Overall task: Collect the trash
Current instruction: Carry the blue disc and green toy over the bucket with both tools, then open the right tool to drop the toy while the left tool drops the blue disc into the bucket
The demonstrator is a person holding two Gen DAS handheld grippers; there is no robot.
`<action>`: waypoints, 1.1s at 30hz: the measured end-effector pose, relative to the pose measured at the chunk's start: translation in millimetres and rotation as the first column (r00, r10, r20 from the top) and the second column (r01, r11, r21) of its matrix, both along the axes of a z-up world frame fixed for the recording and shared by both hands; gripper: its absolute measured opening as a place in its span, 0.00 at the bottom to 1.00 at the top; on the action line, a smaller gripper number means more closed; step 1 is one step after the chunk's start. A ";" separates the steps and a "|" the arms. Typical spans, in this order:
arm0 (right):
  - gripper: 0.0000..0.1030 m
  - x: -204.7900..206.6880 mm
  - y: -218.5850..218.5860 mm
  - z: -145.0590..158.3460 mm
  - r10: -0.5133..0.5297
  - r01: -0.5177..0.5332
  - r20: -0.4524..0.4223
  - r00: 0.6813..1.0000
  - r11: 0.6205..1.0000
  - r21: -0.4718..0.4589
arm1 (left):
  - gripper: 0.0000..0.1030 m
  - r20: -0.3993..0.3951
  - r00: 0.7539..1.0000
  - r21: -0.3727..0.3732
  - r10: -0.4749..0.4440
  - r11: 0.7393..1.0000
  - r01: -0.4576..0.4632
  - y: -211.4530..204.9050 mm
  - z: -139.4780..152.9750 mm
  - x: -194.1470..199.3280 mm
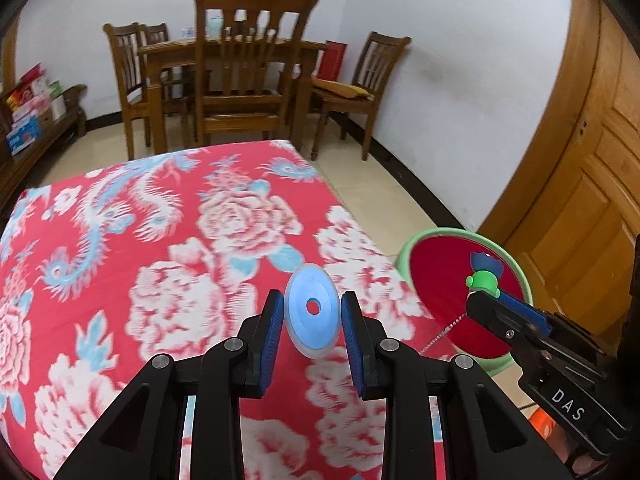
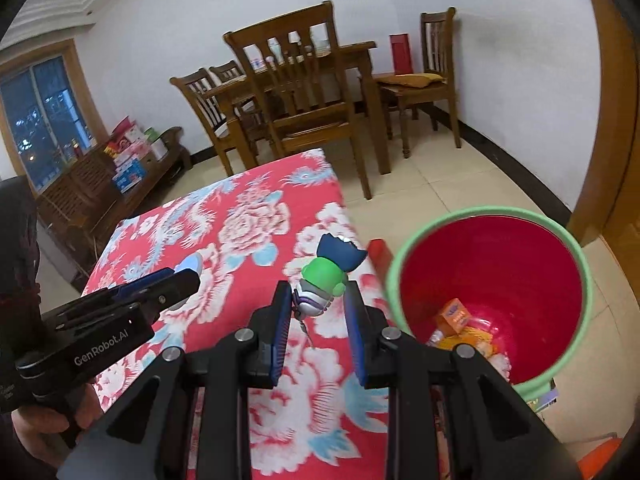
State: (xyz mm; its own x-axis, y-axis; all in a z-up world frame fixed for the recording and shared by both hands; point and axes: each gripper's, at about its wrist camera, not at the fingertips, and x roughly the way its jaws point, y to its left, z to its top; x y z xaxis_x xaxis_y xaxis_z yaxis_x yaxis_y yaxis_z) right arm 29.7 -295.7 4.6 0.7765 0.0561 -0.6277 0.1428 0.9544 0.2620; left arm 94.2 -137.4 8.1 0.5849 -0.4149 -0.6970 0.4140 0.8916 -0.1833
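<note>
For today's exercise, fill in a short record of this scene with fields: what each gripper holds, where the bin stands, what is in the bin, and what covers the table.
left gripper: jaws shut on a pale blue disc with a centre hole
right gripper: jaws shut on a small toy figure, green and dark blue, with a chain hanging below
bin: red inside, green rim, on the floor beside the table's right edge
bin contents: an orange carton and other wrappers
table cover: red floral cloth
</note>
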 end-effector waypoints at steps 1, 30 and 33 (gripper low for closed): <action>0.27 -2.2 -5.2 -0.2 -0.012 0.012 0.002 1.000 1.000 0.000 | 0.29 -0.001 1.000 0.002 -0.008 1.000 0.008 -4.1 -0.4 -0.5; 0.28 -28.6 -112.1 -43.5 -0.249 0.249 -0.049 0.967 0.969 -0.001 | 0.29 -0.021 0.976 0.081 -0.216 0.973 0.217 -144.5 -25.7 0.6; 0.28 -28.4 -120.2 -50.6 -0.262 0.263 -0.069 0.963 0.965 0.005 | 0.29 -0.024 0.975 0.087 -0.222 0.971 0.223 -148.8 -28.4 1.6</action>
State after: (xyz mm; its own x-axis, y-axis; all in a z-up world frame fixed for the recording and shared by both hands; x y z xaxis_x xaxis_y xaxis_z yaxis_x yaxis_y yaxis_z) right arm 1.4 -415.9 -46.0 0.7211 -0.1351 -0.6795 0.4058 0.8773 0.2562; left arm 95.8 -286.2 -20.3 0.4746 -0.4699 -0.7443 0.6017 0.7904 -0.1153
